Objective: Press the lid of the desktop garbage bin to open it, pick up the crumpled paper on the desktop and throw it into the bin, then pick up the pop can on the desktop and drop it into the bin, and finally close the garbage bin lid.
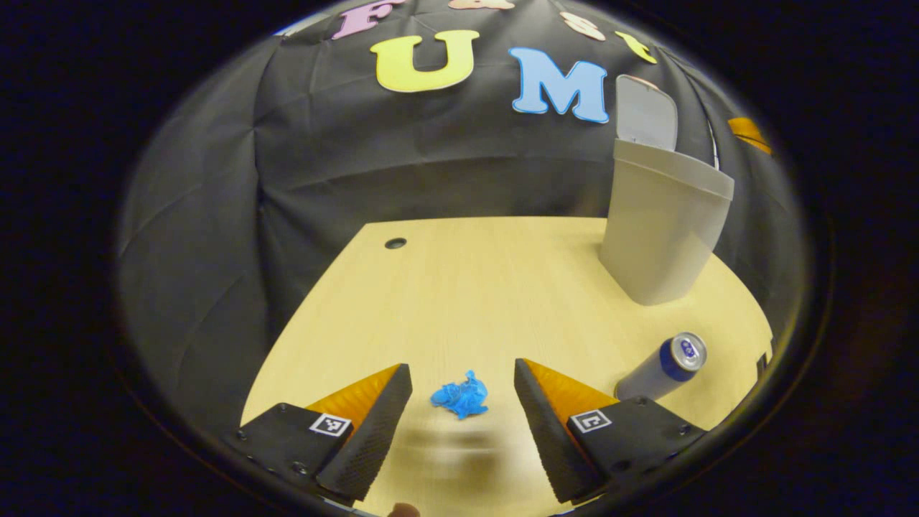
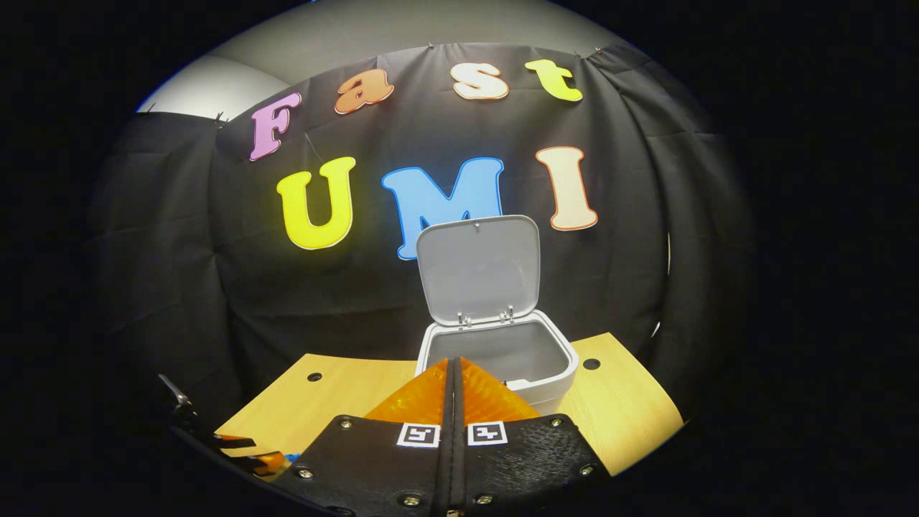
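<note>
Left gripper view: paper (image 1: 460, 396) on the desk (image 1: 459, 287) between the parted tongs (image 1: 463, 391); can (image 1: 662, 367) lying to its right; bin (image 1: 664, 226) behind the can, lid (image 1: 646, 115) raised.

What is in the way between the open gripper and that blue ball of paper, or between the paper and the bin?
Nothing visible. The crumpled paper lies on bare desktop between the left gripper's open fingers. The bin stands farther back with its lid up. The pop can lies off to one side, not on that line.

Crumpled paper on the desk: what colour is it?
Bright blue paper; it shows best in the left gripper view.
</note>
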### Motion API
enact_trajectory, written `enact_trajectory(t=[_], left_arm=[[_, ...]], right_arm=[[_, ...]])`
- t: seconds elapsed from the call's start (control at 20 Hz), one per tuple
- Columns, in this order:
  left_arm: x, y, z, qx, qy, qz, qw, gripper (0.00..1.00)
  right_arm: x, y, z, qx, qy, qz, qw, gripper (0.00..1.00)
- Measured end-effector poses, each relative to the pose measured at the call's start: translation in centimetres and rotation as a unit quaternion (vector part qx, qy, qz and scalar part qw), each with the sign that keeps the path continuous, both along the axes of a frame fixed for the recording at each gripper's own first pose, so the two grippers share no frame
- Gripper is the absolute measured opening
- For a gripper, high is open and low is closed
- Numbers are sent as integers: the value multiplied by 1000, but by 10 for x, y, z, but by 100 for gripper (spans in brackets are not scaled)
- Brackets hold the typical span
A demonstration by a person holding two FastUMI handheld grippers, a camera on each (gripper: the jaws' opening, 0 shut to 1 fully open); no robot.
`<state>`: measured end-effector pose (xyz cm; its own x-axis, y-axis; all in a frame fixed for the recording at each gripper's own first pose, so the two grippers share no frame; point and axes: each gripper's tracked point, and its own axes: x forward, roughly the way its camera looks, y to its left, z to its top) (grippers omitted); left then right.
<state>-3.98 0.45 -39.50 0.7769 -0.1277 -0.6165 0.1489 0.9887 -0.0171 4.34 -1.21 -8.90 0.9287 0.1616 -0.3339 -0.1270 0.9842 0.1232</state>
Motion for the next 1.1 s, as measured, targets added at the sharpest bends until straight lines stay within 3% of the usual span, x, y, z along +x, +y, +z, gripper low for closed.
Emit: enact_trajectory(t=[0.4, 0.65, 0.7, 1.1], left_arm=[[8, 5, -43, 2, 44, 3, 999, 94], [13, 2, -59, 1, 53, 7, 999, 96], [15, 3, -63, 0, 56, 10, 998, 94], [20, 2, -91, 16, 72, 15, 997, 95]], right_arm=[[-10, -2, -2, -4, 7, 1, 1000, 2], [-14, 6, -1, -7, 6, 11, 1000, 91], [-16, 7, -1, -6, 5, 12, 1000, 100], [-16, 0, -1, -13, 10, 6, 1000, 100]])
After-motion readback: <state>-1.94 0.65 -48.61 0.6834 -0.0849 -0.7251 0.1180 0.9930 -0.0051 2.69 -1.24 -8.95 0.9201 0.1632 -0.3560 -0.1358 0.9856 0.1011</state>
